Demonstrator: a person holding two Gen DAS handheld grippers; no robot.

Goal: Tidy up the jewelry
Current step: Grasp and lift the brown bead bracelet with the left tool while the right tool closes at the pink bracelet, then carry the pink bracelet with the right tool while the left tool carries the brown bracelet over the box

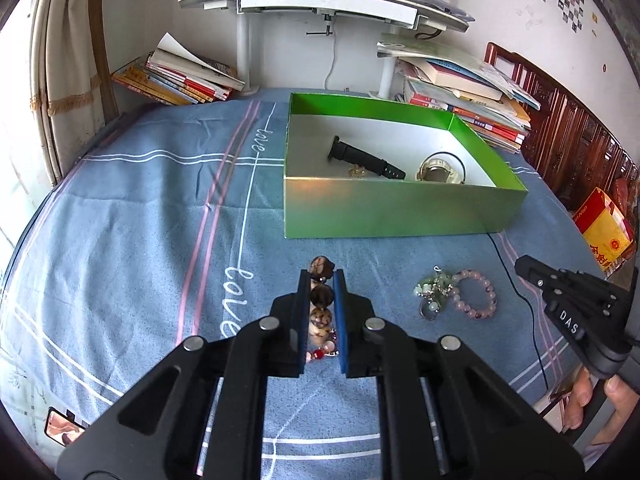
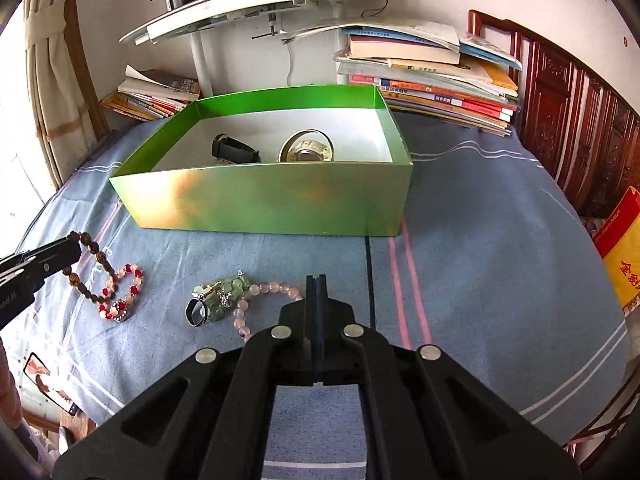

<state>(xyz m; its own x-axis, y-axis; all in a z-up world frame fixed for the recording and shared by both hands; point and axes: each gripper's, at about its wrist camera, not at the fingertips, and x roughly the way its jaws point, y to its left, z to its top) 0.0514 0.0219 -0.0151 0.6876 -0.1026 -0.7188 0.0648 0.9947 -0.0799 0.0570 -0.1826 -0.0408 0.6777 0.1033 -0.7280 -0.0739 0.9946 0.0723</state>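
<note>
My left gripper (image 1: 322, 276) is shut on a brown bead bracelet (image 1: 321, 297), lifted a little off the blue bedsheet (image 1: 140, 240). A red and pink bead bracelet (image 2: 120, 292) trails from the brown bead bracelet (image 2: 96, 264) below the left gripper (image 2: 76, 250). To its right lie a green stone ornament (image 1: 432, 288) and a pink bead bracelet (image 1: 476, 294). My right gripper (image 2: 316, 280) is shut with its pads together, just right of the pink bead bracelet (image 2: 276, 288); nothing shows between them. The green box (image 1: 400, 208) behind holds a black watch (image 1: 364, 158) and a clear round piece (image 1: 438, 170).
Book stacks (image 1: 180, 80) (image 2: 432, 80) and a white stand (image 1: 320, 4) line the far side. A carved wooden headboard (image 1: 572, 148) and a yellow-red bag (image 1: 604, 228) are on the right. A black cable (image 1: 520, 292) crosses the sheet. A phone (image 1: 64, 426) lies near left.
</note>
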